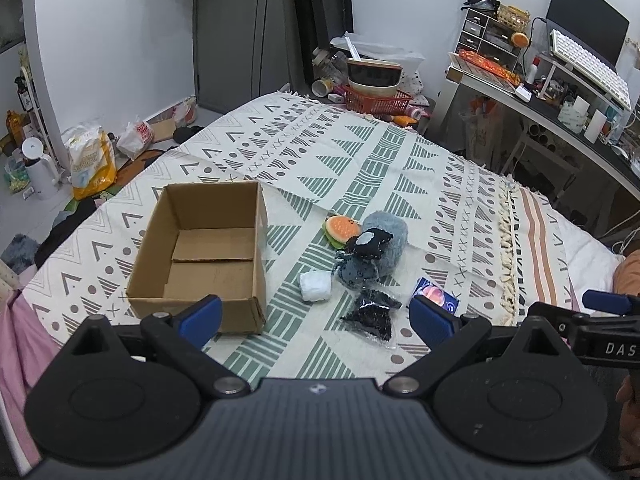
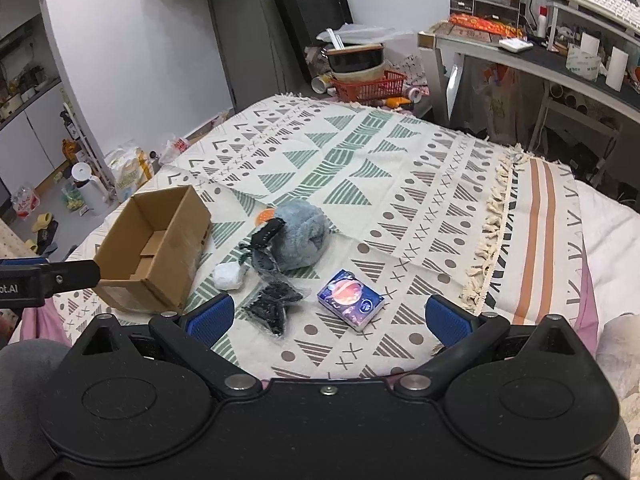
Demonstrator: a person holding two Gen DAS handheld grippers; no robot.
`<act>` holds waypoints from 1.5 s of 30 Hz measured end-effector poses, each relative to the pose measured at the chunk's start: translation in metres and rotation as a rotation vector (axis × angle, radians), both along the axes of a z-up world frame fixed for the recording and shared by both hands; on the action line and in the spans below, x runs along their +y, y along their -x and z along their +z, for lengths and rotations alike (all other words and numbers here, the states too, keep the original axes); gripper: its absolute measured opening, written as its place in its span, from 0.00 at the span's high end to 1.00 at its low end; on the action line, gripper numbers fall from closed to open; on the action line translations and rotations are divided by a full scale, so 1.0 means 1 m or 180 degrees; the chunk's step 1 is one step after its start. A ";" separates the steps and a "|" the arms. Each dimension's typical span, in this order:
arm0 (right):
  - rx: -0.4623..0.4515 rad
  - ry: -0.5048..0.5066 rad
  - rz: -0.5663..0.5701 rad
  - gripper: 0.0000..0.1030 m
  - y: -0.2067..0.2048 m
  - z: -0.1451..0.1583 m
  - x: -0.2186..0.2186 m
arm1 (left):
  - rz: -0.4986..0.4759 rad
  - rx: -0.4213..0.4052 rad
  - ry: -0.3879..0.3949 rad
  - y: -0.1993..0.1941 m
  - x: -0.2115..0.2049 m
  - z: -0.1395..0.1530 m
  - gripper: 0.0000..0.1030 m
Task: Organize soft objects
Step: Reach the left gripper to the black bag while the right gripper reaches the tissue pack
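The open brown cardboard box [image 1: 200, 256] sits at the left of the patterned cream-and-green bedspread [image 1: 360, 152]; its near wall is partly hidden behind the left gripper's [image 1: 316, 318] blue pad. Its floor shows nothing inside it. That gripper hovers low with jaws spread wide, holding nothing. Right of the box lies a small white crumpled bundle [image 1: 316, 286], then a tight cluster: a round orange burger-shaped plush [image 1: 341, 230] half tucked behind a fluffy grey-blue plush [image 1: 386, 236], with a dark blue-grey soft toy [image 1: 360, 268] whose shape is hard to make out lying against it. Nearer the camera lies a black item in a clear plastic bag [image 2: 274, 304]. Just right is a small blue printed box with an orange planet picture [image 2: 351, 298], cut off by a pad in the left view. The right gripper [image 2: 328, 318] is likewise wide open and empty. Bare cloth stretches beyond and to the right, up to the tasselled fringe [image 2: 496, 216].
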State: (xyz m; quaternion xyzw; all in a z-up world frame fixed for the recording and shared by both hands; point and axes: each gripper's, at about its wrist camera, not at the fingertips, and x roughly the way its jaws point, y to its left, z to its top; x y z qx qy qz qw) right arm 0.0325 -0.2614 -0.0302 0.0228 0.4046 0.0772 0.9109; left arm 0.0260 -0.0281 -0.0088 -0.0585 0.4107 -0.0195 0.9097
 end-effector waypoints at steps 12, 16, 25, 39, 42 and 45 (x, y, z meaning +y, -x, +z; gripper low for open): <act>0.0300 -0.0161 -0.0186 0.00 -0.037 -0.032 -0.025 | -0.0044 0.0172 0.0078 -0.033 -0.017 -0.025 0.06; 0.0420 -0.0228 -0.0238 0.00 -0.051 -0.045 -0.031 | -0.0039 0.0243 0.0142 -0.045 -0.021 -0.034 0.06; 0.0648 -0.0290 -0.0201 0.01 -0.079 -0.069 -0.032 | 0.0009 0.0430 0.0246 -0.072 -0.032 -0.058 0.07; 0.0902 -0.0153 0.0143 0.03 -0.114 -0.097 -0.023 | 0.0051 0.0704 0.0223 -0.108 -0.056 -0.105 0.15; 0.0940 -0.0077 0.0235 0.03 -0.120 -0.103 -0.019 | 0.0065 0.0797 0.0263 -0.114 -0.060 -0.116 0.19; 0.1009 -0.0079 0.0293 0.03 -0.128 -0.111 -0.019 | 0.0075 0.0862 0.0262 -0.121 -0.064 -0.127 0.22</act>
